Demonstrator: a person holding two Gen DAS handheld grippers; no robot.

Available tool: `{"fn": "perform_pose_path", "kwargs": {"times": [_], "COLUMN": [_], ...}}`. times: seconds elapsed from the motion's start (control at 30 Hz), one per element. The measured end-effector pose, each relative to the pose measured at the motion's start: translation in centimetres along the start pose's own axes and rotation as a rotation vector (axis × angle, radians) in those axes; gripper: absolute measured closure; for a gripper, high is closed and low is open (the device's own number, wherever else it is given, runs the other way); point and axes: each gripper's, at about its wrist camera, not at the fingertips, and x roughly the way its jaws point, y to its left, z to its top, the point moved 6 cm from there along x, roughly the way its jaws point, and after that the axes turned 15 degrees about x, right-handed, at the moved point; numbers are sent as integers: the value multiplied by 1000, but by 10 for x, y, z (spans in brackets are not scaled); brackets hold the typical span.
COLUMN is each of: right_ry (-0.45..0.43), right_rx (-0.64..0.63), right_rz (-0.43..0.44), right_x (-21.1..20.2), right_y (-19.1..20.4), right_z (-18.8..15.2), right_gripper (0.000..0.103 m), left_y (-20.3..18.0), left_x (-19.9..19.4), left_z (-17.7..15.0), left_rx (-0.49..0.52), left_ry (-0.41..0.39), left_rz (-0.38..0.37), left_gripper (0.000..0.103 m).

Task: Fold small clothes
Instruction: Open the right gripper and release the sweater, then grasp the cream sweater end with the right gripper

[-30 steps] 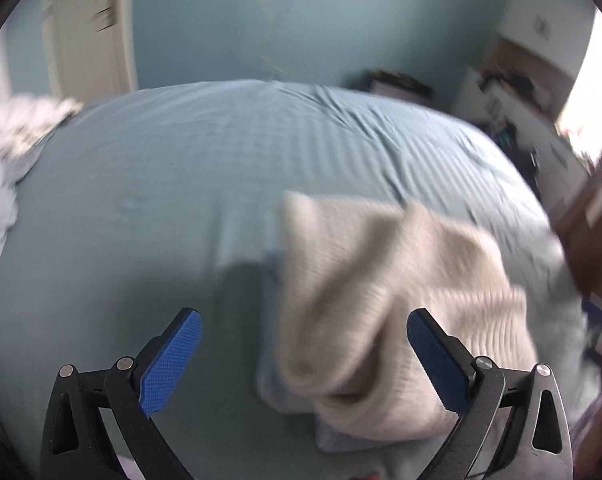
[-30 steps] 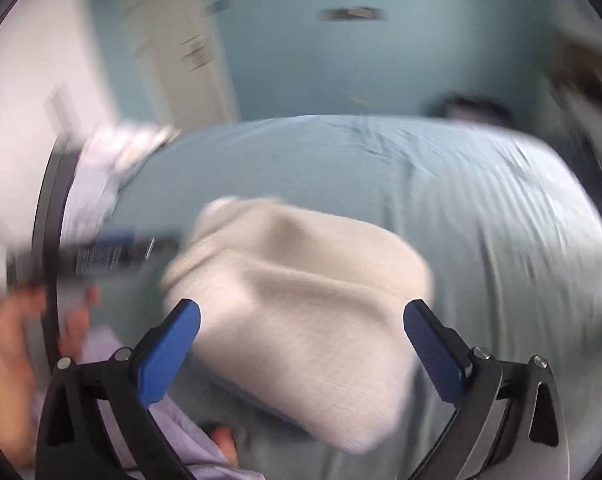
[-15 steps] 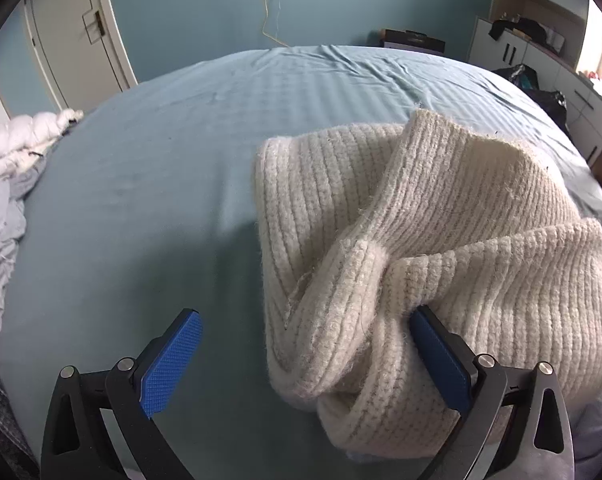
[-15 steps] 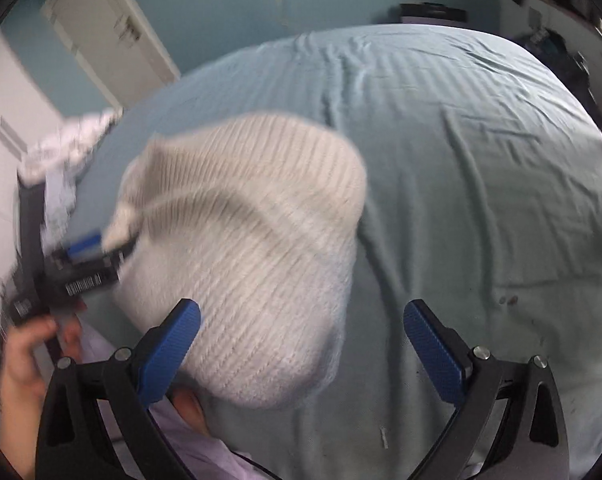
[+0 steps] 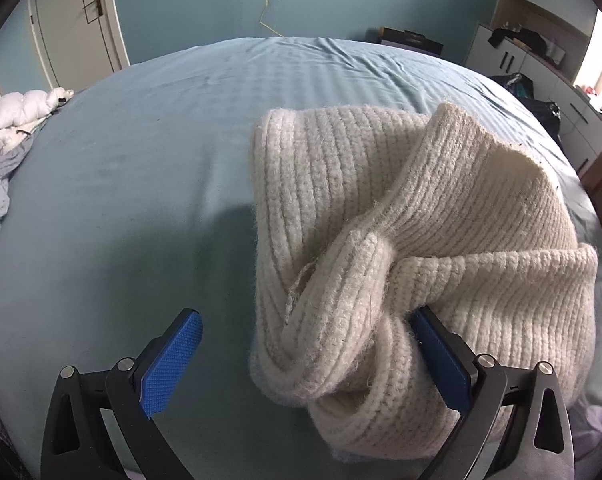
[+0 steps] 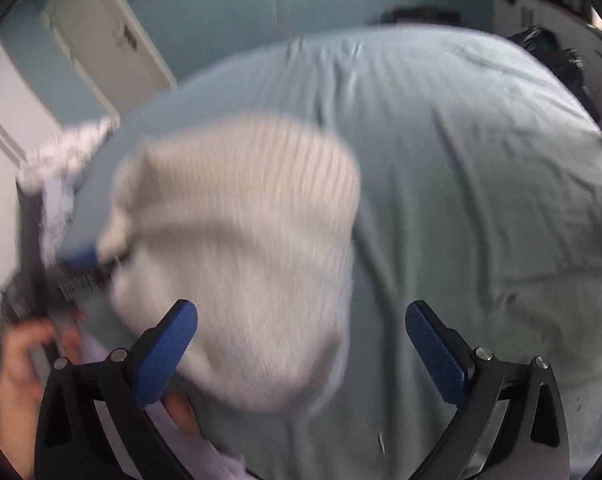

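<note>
A cream ribbed knit garment [image 5: 401, 240] lies bunched and twisted on the pale blue bed [image 5: 141, 180]. My left gripper [image 5: 307, 346] hangs open at its near edge. Its right pad [image 5: 437, 352] is tucked against a thick fold and its left pad [image 5: 173, 356] is over bare sheet. The right wrist view is blurred: the same knit [image 6: 241, 260] sits left of centre, and my right gripper [image 6: 301, 340] is open just above its near end, with its right finger over the sheet. A blue pad [image 6: 79, 259] of the left gripper touches the knit's left edge.
A white puffy quilt [image 5: 13, 116] and rumpled grey cloth lie at the bed's left edge. A door [image 5: 77, 20] is at the back left, white cabinets [image 5: 541, 60] and a dark bag [image 5: 517, 84] at the right. A hand [image 6: 21, 356] and lilac cloth [image 6: 205, 452] sit low left.
The knit, blurred and moving a second ago, has come down onto the bed and the left gripper has closed in on it. The right gripper keeps shifting; the knit now sits further left in its view.
</note>
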Motion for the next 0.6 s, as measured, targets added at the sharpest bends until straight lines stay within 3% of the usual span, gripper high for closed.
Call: {"fn": "perform_pose_path", "kwargs": {"times": [0.07,0.2,0.3,0.43,0.5,0.6], "right_ry": [11,158,133,115,163,288], "right_rx": [47,99,75,2,-13,62], "right_rz": [4,-84,-100,-188,-193,-168], "right_x": [4,59,84,77,81,76], "right_y": [2,0,0,14,13,5], "right_z": [17,16,9,13,16,27], "right_gripper": [1,2,2,2,2,1], "left_y": [1,2,2,-1,-3,-3], "left_x": [2,3,4,6,3,-1], "left_z": [2,3,3,6,4,2], "left_rx": [0,1,5,14,16,6], "left_ry": [-1,0,-2,-5,-7,-23], "left_rz": [-3,-4,6,22,26,17], "left_gripper": [0,0,0,0,0,0]}}
